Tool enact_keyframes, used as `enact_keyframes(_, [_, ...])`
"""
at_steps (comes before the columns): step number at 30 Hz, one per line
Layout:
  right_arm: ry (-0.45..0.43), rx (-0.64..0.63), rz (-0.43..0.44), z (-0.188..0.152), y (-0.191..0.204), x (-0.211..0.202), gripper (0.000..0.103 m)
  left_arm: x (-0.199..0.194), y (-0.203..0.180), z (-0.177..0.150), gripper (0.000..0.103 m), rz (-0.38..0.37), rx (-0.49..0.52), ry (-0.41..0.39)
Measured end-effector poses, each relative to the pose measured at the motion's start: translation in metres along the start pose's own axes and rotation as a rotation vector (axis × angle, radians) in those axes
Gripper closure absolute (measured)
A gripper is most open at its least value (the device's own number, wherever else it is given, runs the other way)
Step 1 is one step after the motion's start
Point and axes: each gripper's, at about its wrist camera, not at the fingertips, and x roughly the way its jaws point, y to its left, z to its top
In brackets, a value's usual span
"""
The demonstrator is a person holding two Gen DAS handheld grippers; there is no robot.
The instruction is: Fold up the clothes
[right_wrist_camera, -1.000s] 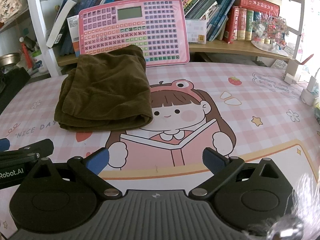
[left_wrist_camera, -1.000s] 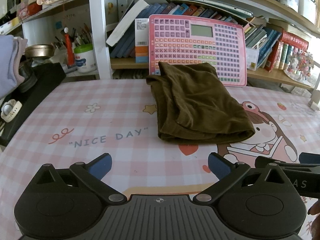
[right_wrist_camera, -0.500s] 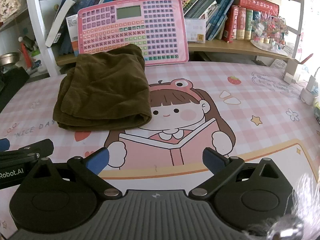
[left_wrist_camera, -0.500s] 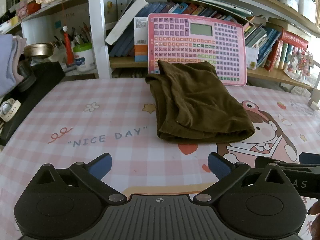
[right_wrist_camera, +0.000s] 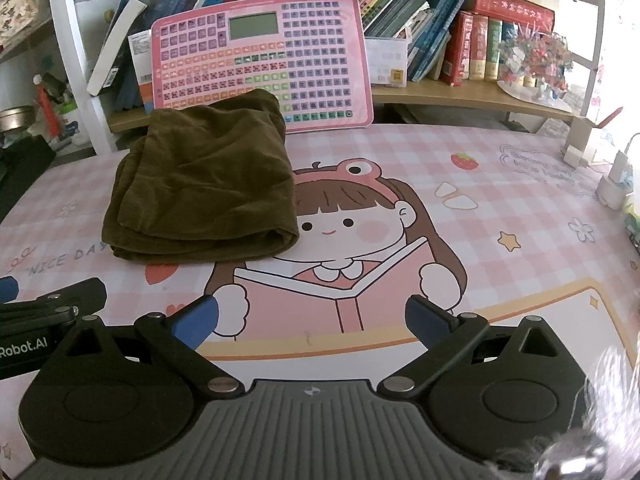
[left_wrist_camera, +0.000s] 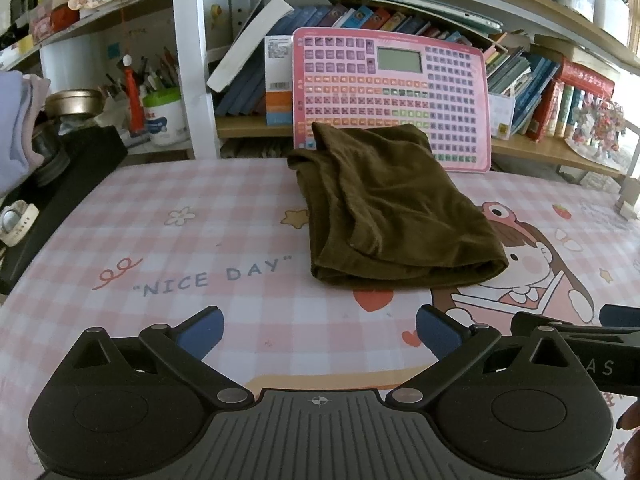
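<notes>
Two tools hovered side by side over the near edge of the bench (left_wrist_camera: 168, 248), each released, with blue-padded fingers spread wide and nothing between them. Ahead of the left tool (left_wrist_camera: 319, 330) and a little to its right lay the folded brown garment (left_wrist_camera: 392, 216), a thick, layered rectangle resting flat on the pink checked mat, its rounded fold edge facing the tool and its far end touching or just in front of the pink keyboard toy (left_wrist_camera: 394, 92) that leaned against the bookshelf (left_wrist_camera: 188, 60). From the right tool (right_wrist_camera: 312, 322) the same garment (right_wrist_camera: 204, 184) sat ahead and to the left, well apart from the fingertips, beside the cartoon girl printed on the mat. Part of the left tool's black frame, marked "Robot.AI", showed at the left of the right tool's view, and the right tool's frame showed at the right of the left tool's view, so the two were near each other. Left of the left tool, a black box (left_wrist_camera: 60, 184) sat at the bench edge
</notes>
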Motion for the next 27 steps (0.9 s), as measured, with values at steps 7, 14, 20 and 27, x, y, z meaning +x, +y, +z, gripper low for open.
enact_keyframes(7, [0.0,0.002,-0.004,-0.0002,-0.0003,-0.0007,0.002,0.0005,-0.0006,0.0,0.0,-0.005,-0.002,0.006])
enact_keyframes(14, [0.002,0.004,-0.006,-0.0009,-0.0003,-0.0014,0.002,0.0004,0.0,-0.0004,0.0,-0.007,-0.005,0.014])
enact_keyframes(20, [0.008,0.004,-0.003,-0.0022,-0.0006,-0.0018,0.002,-0.0018,0.0006,-0.0018,0.0,-0.019,-0.017,0.005])
enact_keyframes(27, [0.013,0.003,-0.008,-0.0037,0.0,-0.0025,0.002,-0.0035,0.0006,-0.0019,0.0,-0.028,-0.01,0.001])
